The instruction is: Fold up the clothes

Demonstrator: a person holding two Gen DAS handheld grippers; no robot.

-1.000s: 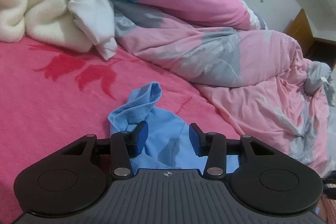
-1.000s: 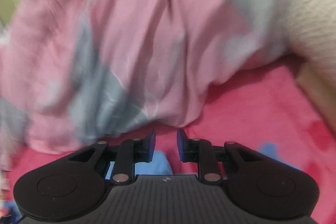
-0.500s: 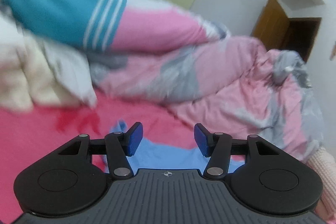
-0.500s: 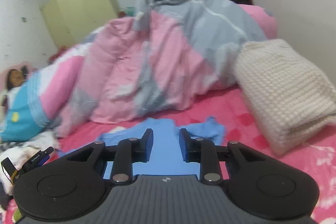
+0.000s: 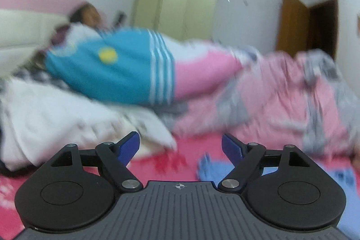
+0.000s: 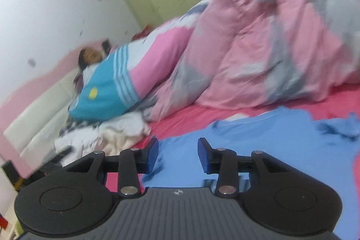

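Both grippers have lifted off the blue shirt (image 6: 258, 138), left gripper (image 5: 180, 146) and right gripper (image 6: 177, 153) jaws opening, nothing between them.

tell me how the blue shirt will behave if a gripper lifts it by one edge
Probably floppy: the blue shirt lies flat on the pink sheet with a rumpled, bunched corner, so it would likely drape and sag from a pinch. It looks thin, so probably light. It may drag and wrinkle rather than slide if pushed.

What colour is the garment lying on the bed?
Light blue garment, plain; clearest in the right wrist view.
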